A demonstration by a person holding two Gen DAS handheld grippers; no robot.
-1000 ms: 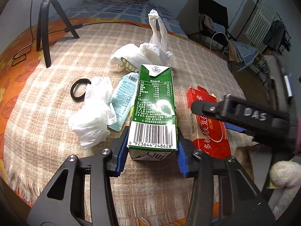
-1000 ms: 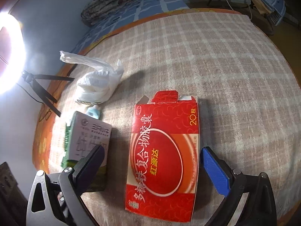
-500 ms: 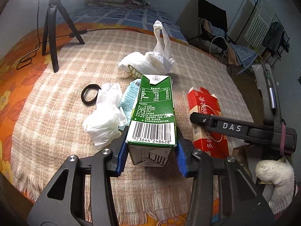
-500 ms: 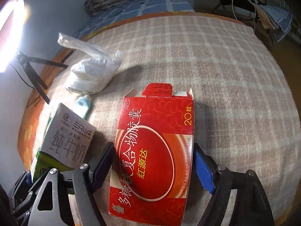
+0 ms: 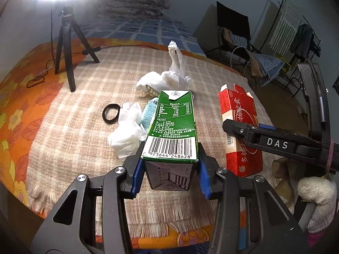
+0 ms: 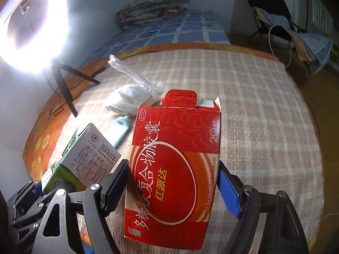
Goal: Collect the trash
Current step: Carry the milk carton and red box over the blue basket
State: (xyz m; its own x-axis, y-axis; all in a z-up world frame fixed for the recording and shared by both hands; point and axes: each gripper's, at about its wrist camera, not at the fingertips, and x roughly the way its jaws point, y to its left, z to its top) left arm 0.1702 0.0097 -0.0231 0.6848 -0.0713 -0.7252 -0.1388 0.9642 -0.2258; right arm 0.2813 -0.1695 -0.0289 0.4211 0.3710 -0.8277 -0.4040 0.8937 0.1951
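Note:
My left gripper (image 5: pixel 169 169) is shut on the barcode end of a green milk carton (image 5: pixel 173 122), which hangs clear of the checked tablecloth (image 5: pixel 84 148). In the right wrist view, my right gripper (image 6: pixel 172 186) is shut on a red medicine box (image 6: pixel 175 165); both pads press its long sides and its open flap points away. The red box (image 5: pixel 239 114) and the right gripper (image 5: pixel 243 127) also show to the carton's right. The carton (image 6: pixel 91 158) sits at lower left in the right wrist view.
On the cloth lie a knotted white plastic bag (image 5: pixel 167 80), a crumpled clear bag (image 5: pixel 127 135), a pale blue tube (image 5: pixel 148 114) and a black ring (image 5: pixel 111 112). A tripod (image 5: pixel 65 48) with a bright ring light stands far left. The fringed table edge (image 5: pixel 148 220) is near.
The right jaws closed from wide open onto the red box and raised it off the cloth. The left gripper rose with the carton, so the table looks farther away.

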